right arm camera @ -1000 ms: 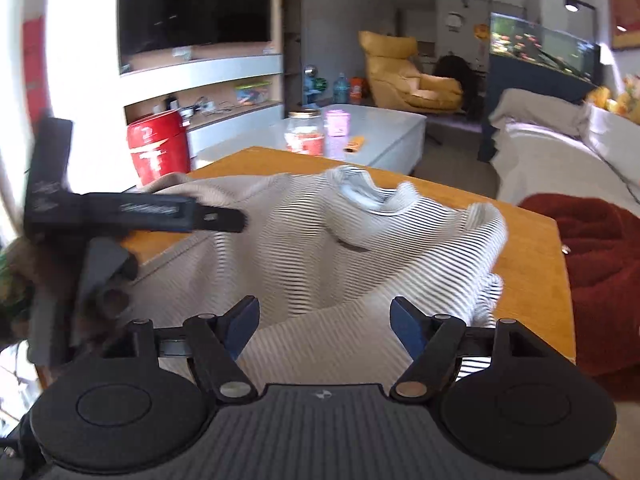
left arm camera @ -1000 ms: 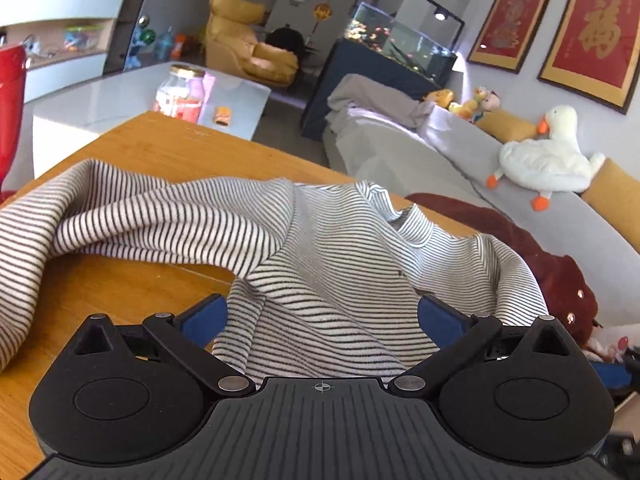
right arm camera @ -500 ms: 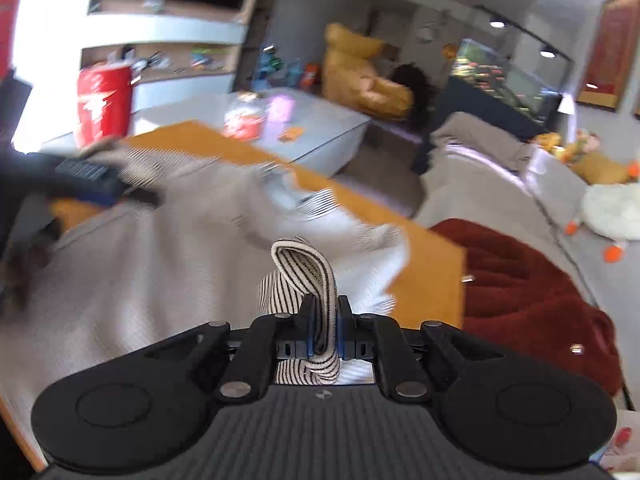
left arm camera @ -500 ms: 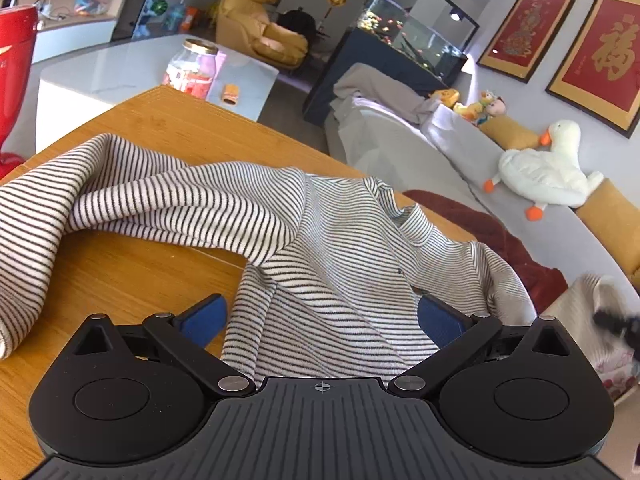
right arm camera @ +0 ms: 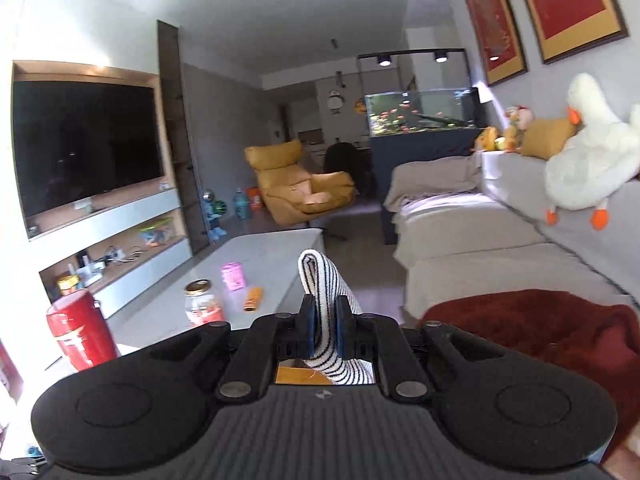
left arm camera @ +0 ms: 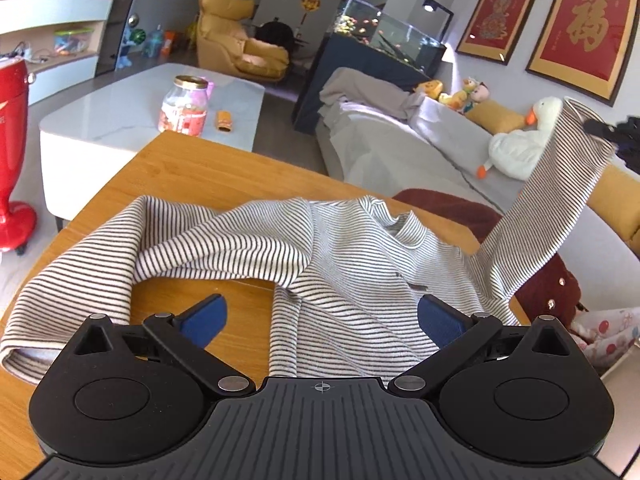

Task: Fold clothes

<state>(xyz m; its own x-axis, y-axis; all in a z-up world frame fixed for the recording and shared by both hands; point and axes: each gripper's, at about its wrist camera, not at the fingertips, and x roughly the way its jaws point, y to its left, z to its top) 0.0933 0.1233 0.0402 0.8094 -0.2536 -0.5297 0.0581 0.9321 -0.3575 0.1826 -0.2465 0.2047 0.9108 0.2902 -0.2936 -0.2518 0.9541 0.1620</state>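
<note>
From the left wrist, the left gripper (left arm camera: pixel 320 316) stood wide apart over the striped shirt (left arm camera: pixel 352 264), soft and light, crumpled toward the wooden table (left arm camera: pixel 208 168) right edge.

From the right wrist, the right gripper (right arm camera: pixel 323 326) was clamped on its sleeve (right arm camera: pixel 316 276), a good hold.

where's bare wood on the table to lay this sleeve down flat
Bare wood shows on the wooden table along its far edge, between the striped shirt and the white coffee table. A smaller patch lies under the arched sleeve, by the left gripper. The middle is covered by the shirt. The right gripper holds the other sleeve aloft.
</note>
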